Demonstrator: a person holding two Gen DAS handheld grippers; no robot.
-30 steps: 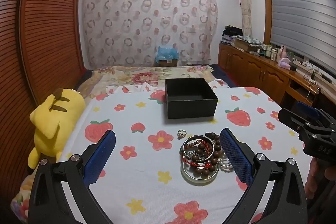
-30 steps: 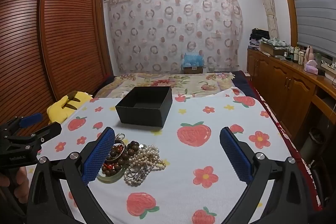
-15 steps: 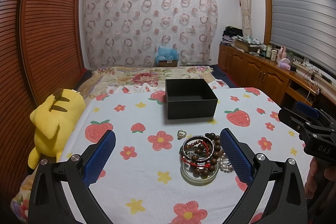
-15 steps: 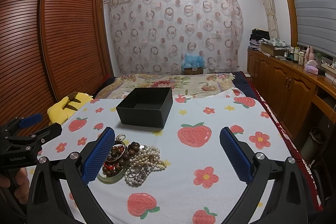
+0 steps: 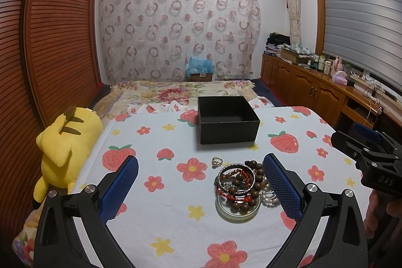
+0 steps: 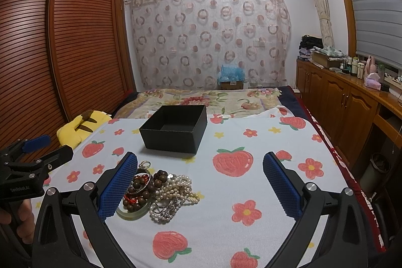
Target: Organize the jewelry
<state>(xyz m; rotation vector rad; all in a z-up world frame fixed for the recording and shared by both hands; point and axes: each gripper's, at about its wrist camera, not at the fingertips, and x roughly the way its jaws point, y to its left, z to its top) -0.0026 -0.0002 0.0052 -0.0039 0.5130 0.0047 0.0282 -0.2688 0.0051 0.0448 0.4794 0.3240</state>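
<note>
Both claws hang spread apart and empty: the left claw point(image 5: 200, 189) and the right claw point(image 6: 200, 186). The jewelry pile point(image 5: 241, 189) lies on the strawberry-print bed cover point(image 5: 176, 222), on the near side of the open black box point(image 5: 227, 119).

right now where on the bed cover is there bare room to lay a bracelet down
Free: the printed cover right of the jewelry pile, toward the bed's right edge, and the stretch between the pile and the yellow plush. Also the narrower strip between the small ring and the black box. Crowded: around the pile on the glass dish.
</note>
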